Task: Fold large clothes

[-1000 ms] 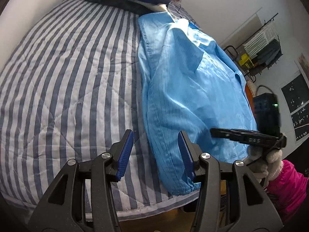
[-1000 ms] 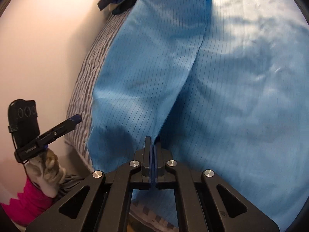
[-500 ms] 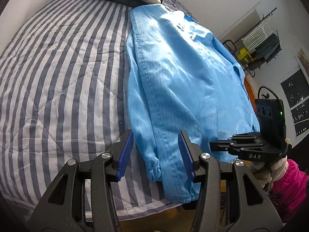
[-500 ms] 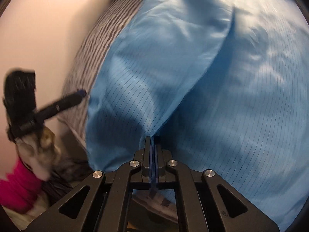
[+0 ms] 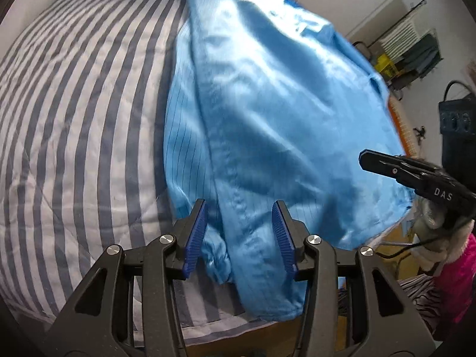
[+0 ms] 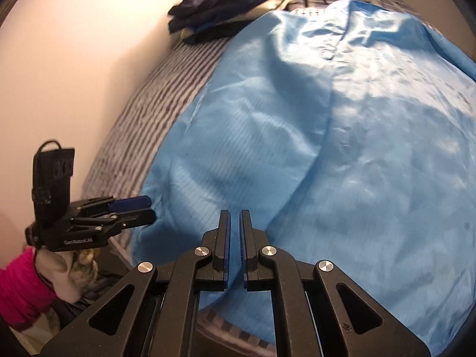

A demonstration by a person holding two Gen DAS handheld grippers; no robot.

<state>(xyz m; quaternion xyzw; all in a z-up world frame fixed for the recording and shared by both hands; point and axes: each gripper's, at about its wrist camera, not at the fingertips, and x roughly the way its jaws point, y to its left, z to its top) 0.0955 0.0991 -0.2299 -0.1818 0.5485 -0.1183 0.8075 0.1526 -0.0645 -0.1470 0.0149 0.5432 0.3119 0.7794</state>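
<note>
Lengthwise, the blue garment [image 5: 267, 113] runs near-to-far along the right of the striped bed [image 5: 74, 104], its near sleeve cuff between the left gripper's [image 5: 239, 235] wide-apart fingers, while the right gripper [image 6: 232, 250], fingers slightly apart and empty, sits over the near hem.

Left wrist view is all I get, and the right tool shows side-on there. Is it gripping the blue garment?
Observer: No. The right wrist view shows the right tool with its jaws slightly apart and nothing between them. The blue garment lies spread ahead of it.
Operator: What's at the far end of the bed? It's cut off for me.
Observer: A pile of dark clothes sits by the wall, next to the garment's far edge.
</note>
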